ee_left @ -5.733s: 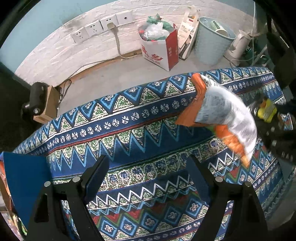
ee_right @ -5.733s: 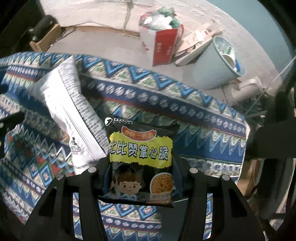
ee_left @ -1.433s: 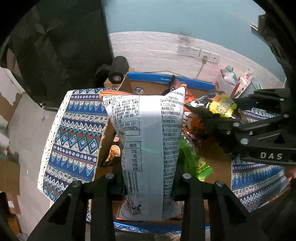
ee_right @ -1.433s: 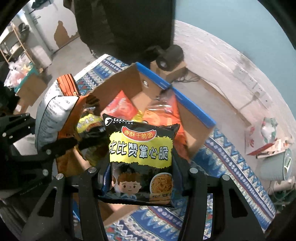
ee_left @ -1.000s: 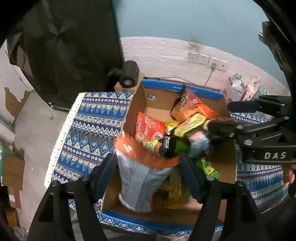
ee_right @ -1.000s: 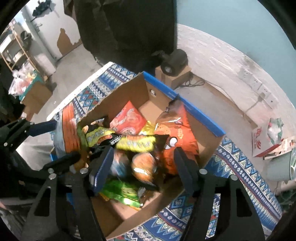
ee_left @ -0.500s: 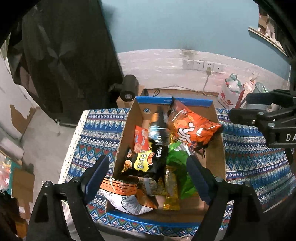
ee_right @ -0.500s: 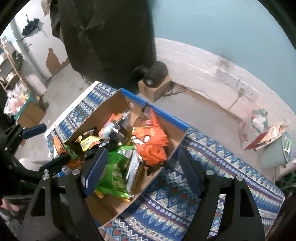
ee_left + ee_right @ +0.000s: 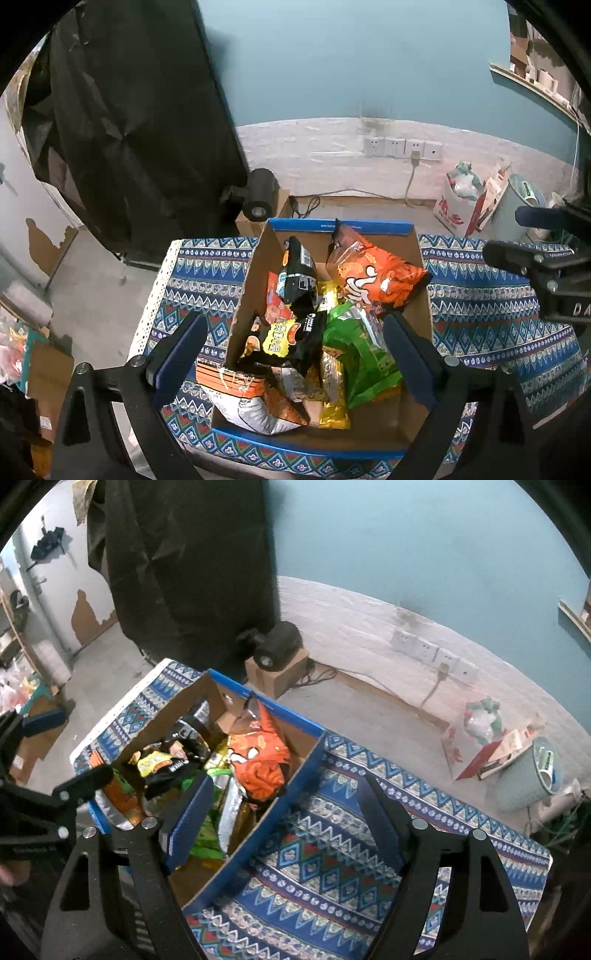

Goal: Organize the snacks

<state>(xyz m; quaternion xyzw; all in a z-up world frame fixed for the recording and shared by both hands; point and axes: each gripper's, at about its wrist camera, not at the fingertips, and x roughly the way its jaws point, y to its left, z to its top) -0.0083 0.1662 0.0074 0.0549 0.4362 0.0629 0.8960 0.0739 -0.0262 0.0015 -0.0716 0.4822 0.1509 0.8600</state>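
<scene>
A blue-rimmed cardboard box stands on the patterned cloth and holds several snack packets. Among them are an orange bag, a green bag, a black packet with a yellow label, and a white-and-orange bag at the near left corner. My left gripper hangs above the box, its jaws opening, with nothing between them. Over the box's right wall and the cloth, my right gripper is open and empty.
A black cylindrical device on a small carton stands on the floor behind the table. A red-and-white paper bag and a pale blue bin are at the far right. A dark cloth hangs at the left.
The white-and-orange bag left my left gripper and the black noodle packet left my right one; both now lie in the box. Both grippers have risen and drawn back, jaws wider.
</scene>
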